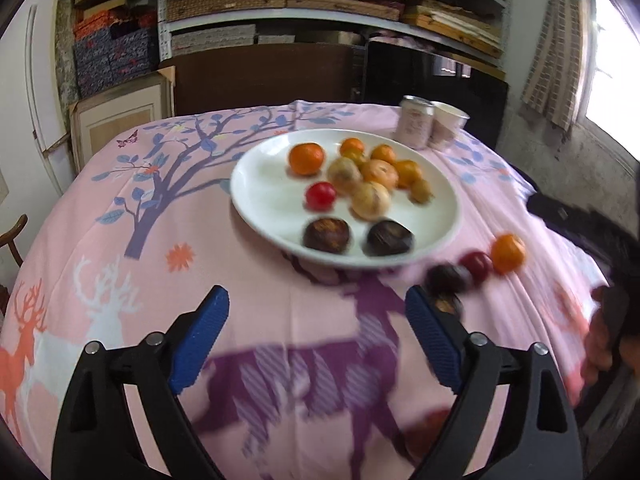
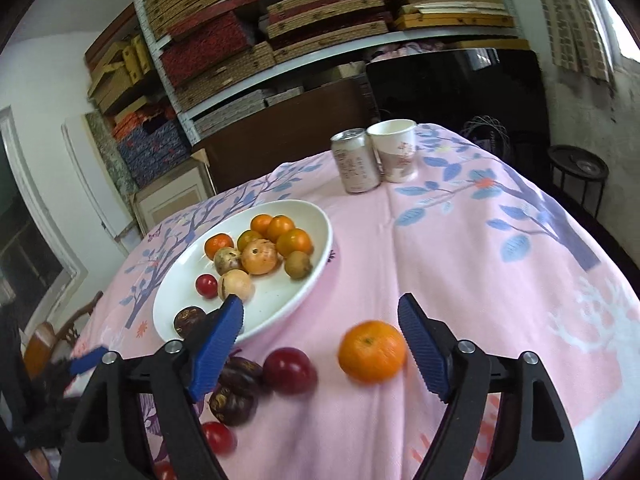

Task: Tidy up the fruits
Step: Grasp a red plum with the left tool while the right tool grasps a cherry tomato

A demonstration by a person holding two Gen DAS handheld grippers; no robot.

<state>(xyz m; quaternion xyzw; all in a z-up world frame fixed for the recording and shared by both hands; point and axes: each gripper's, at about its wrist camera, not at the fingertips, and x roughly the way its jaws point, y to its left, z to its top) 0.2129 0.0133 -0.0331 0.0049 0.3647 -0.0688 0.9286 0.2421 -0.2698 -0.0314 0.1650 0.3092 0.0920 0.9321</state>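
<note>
Fruit is heaped on the white plate (image 2: 316,224) (an orange (image 2: 372,351) is seen on the pink cloth (image 2: 460,248) nearby), while the left gripper (image 1: 317,304) and right gripper (image 2: 320,312) are held wide apart, empty.

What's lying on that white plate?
On the plate lie several oranges, tan round fruits, one red fruit and dark brown ones. In the right view, the right tongs partly cover the dark ones.
</note>
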